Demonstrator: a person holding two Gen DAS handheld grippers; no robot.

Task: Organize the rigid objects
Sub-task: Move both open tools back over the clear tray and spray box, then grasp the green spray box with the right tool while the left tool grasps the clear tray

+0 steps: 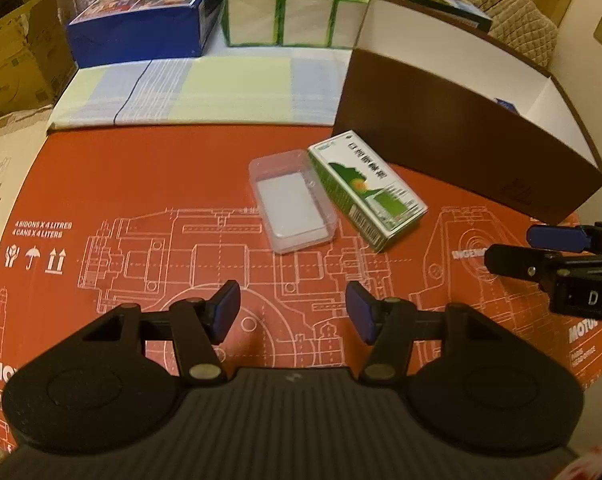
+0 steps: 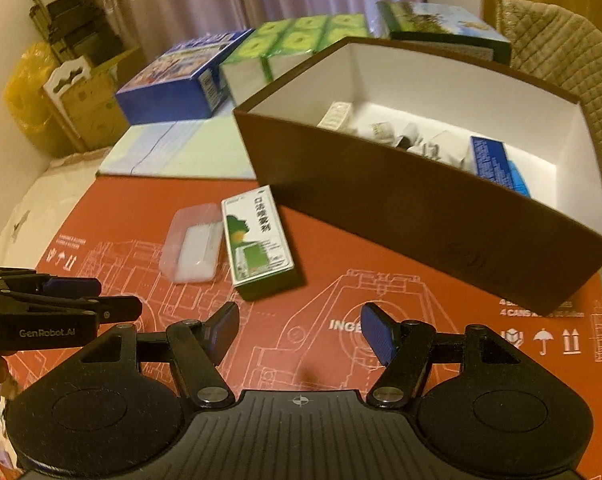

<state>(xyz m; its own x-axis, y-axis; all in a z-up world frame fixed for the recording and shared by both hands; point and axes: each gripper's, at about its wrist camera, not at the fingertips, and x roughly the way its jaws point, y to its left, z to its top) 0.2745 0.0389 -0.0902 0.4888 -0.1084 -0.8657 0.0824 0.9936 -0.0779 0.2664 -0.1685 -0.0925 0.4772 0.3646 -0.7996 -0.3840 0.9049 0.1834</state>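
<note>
while both grippers hover empty, left gripper (image 1: 293, 310) and right gripper (image 2: 299, 334) spread wide, green carton (image 1: 367, 190) touches clear case (image 1: 291, 204) beside brown box (image 2: 421, 208).

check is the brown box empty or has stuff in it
Not empty: the right wrist view shows small white items and a blue carton inside the brown box.

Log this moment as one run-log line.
left tool open, empty | right tool open, empty | green-white carton beside clear plastic case on red mat | brown open box partly filled
</note>
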